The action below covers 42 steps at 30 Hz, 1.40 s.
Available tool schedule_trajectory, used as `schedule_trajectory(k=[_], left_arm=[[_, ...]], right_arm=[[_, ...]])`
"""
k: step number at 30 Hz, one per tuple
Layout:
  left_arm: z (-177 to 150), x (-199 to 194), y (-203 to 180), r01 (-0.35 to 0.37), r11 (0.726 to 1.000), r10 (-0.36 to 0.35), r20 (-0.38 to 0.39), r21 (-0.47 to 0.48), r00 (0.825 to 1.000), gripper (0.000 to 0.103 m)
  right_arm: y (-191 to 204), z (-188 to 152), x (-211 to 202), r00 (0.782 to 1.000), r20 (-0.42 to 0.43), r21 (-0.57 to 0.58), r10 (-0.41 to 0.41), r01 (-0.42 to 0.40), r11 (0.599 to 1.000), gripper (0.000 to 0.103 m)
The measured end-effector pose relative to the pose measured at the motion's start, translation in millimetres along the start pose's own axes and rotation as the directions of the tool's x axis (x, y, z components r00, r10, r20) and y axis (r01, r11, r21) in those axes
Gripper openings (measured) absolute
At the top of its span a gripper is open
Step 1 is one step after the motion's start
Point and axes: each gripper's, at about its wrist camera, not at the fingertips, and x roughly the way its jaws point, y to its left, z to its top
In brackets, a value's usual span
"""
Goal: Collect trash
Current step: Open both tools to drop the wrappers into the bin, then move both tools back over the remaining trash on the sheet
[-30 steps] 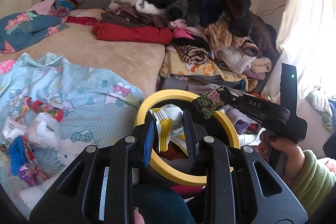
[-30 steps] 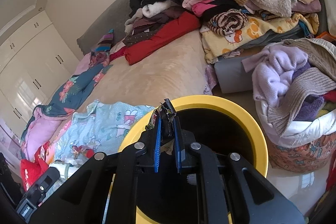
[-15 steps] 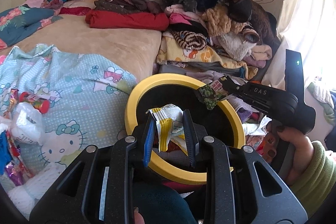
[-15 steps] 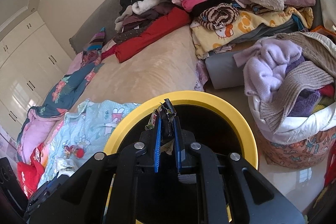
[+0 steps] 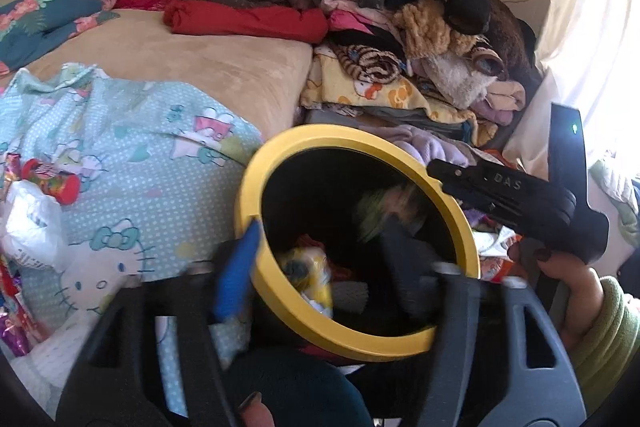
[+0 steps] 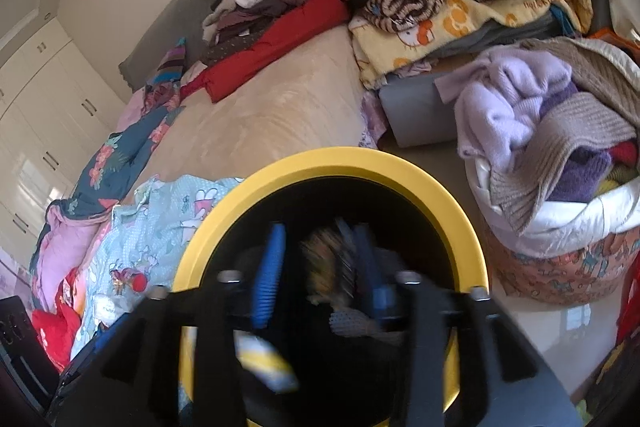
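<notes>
Both tongs, left tongs (image 5: 320, 255) and right tongs (image 6: 320, 267), have just sprung open over the yellow bin (image 5: 256, 187), yellow wrapper (image 5: 308, 275) and green wrapper (image 5: 380, 211) dropping inside, remaining trash (image 5: 48, 183) on the bed left of the bin.

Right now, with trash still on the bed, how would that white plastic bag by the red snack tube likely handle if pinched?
The white plastic bag looks thin and crumpled, so probably floppy and light. Its glossy film may slip between pads. The red snack tube beside it might roll if nudged.
</notes>
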Motion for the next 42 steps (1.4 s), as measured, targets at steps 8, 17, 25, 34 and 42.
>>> schedule_trajectory(k=[8,17,25,34,42], left_arm=[[1.2,-30.2,11.8,-0.11,0.994,0.11,0.086,-0.007,0.99,0.093],[8.6,-62.9,22.2,-0.157,0.987,0.159,0.169,-0.023,0.973,0.093],[12.9,-81.1,35.2,-0.173,0.983,0.183,0.205,-0.066,0.962,0.093],[13.2,-101.0,53.2,-0.21,0.971,0.232,0.24,-0.11,0.943,0.093],[13.5,-117.4,67.1,-0.233,0.962,0.264,0.265,-0.143,0.927,0.093]], right_arm=[[22.6,-4.1,-6.5,0.999,0.046,-0.09,-0.012,0.016,0.996,0.062],[46.4,-6.0,-15.6,0.997,0.072,-0.133,0.026,-0.016,0.991,0.071],[68.4,-9.7,-25.1,0.994,0.079,-0.174,0.071,-0.057,0.983,0.073],[98.7,-20.7,-30.0,0.99,0.049,-0.23,0.134,-0.119,0.966,0.075],[126.1,-35.1,-32.2,0.983,0.01,-0.285,0.183,-0.173,0.943,0.075]])
